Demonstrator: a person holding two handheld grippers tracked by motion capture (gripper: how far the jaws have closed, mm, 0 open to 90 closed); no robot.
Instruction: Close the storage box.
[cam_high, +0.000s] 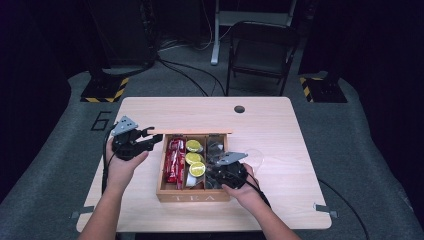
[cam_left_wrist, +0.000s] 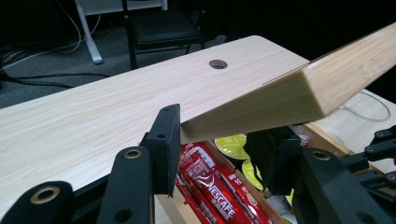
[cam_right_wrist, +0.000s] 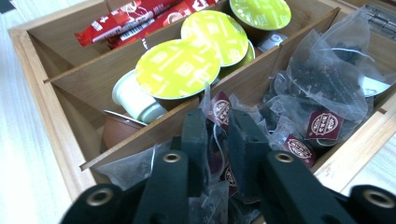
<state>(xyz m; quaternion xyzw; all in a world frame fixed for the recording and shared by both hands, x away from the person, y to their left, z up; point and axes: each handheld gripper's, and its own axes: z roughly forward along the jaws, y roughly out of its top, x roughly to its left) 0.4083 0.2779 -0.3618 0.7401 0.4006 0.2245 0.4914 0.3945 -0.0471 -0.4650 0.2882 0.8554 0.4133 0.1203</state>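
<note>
The tea bags (cam_right_wrist: 322, 88) are stuffed in the compartment on the right side of the wooden box (cam_high: 192, 196), which sits around the lower middle of the high view, near the front edge of the desk (cam_high: 280, 120). The right claw (cam_right_wrist: 219, 135) is poking down into that pile from the bottom of its own view, and its jaws have been closing in, now pinched on one see-through bag with a maroon tag (cam_right_wrist: 221, 111) caught between the pads. Middle compartment has capsules with lime-green lids (cam_right_wrist: 178, 68), and the far one, upper left in the right gripper view, has the red Nescafe sticks (cam_left_wrist: 212, 189). The lid (cam_left_wrist: 299, 95) is swung up; in the left gripper view it runs from the centre out to the upper right corner, and the left claw (cam_left_wrist: 217, 140) is clamped on its edge, one jaw on each face. In the high view that left claw (cam_high: 142, 140) sits left of the box. A round hole (cam_high: 239, 109) shows near the desk's far edge, and a folding chair (cam_high: 260, 50) stands behind it at the top of the frame.
</note>
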